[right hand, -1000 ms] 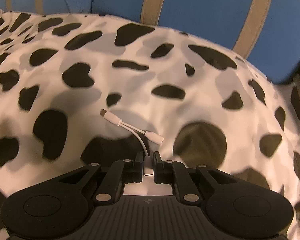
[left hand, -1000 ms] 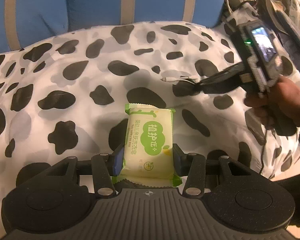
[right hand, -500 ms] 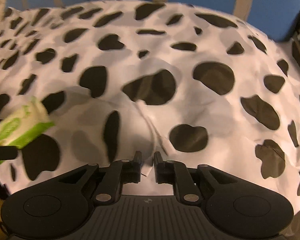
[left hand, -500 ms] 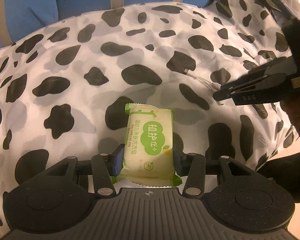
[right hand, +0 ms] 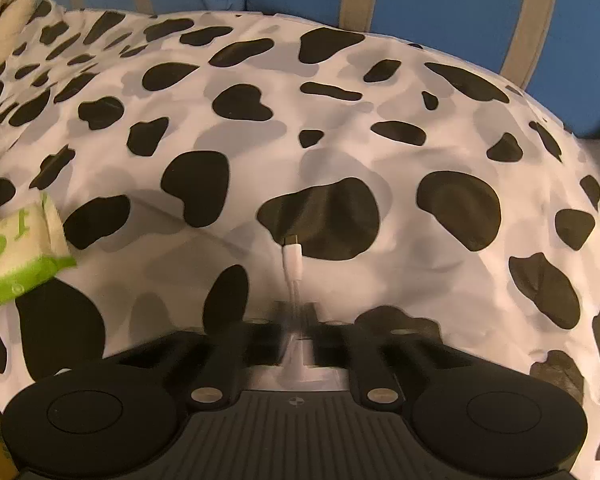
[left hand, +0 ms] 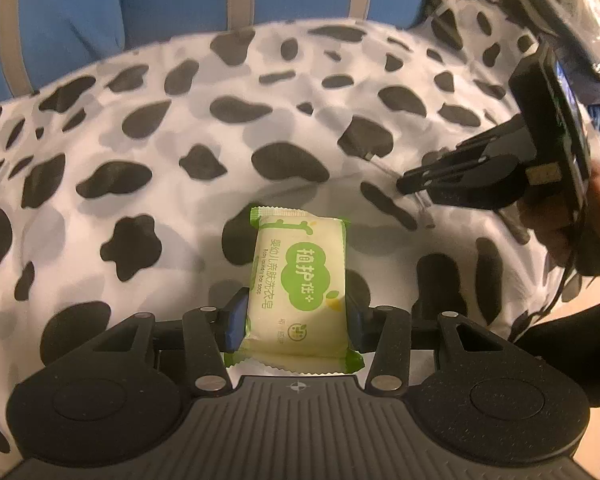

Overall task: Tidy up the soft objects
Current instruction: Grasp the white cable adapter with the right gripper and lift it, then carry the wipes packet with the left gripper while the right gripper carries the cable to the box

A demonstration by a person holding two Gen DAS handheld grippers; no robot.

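Cow-print cover [left hand: 148, 168]; left tongs [left hand: 296, 322] clamping green-white soap packet [left hand: 300, 280], right tongs [right hand: 298, 336] pinching white cable [right hand: 293, 264].

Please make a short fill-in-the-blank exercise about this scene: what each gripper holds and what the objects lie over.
1. The left gripper is shut on a packet of baby laundry ____.
2. The right gripper is shut on a thin ____ adapter cable.
3. Both objects are over a cover printed with black and grey ____ on white.
4. Behind the cover stands a ____ cushion with beige stripes.

Missing words: soap; white; spots; blue
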